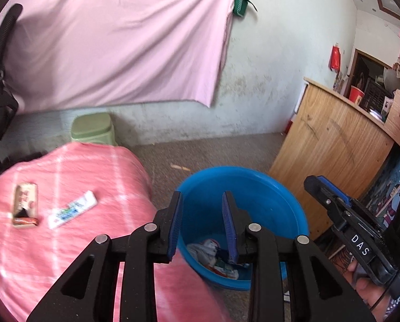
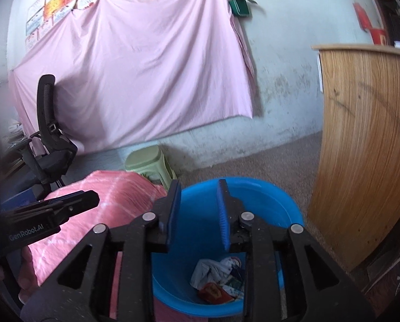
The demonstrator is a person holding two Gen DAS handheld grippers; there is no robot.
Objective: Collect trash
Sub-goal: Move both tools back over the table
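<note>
A blue plastic basin (image 1: 275,201) (image 2: 269,201) stands on the floor beside a table draped in pink cloth (image 1: 65,177) (image 2: 114,196). Crumpled wrappers and paper (image 1: 213,255) (image 2: 218,276) lie at the basin's bottom. On the pink cloth rest a brown snack packet (image 1: 25,204) and a white toothpaste-like box (image 1: 72,209). My left gripper (image 1: 202,198) hovers over the basin's near rim, open, nothing between its fingers. My right gripper (image 2: 198,187) is above the basin too, open and empty. The right gripper's body (image 1: 342,214) shows at the right of the left wrist view, held by a hand (image 1: 366,287).
A green plastic stool (image 1: 92,128) (image 2: 149,161) stands behind the table. A black office chair (image 2: 49,134) is at the left, a wooden counter (image 1: 334,145) (image 2: 360,147) at the right. A pink sheet (image 1: 119,40) hangs on the wall.
</note>
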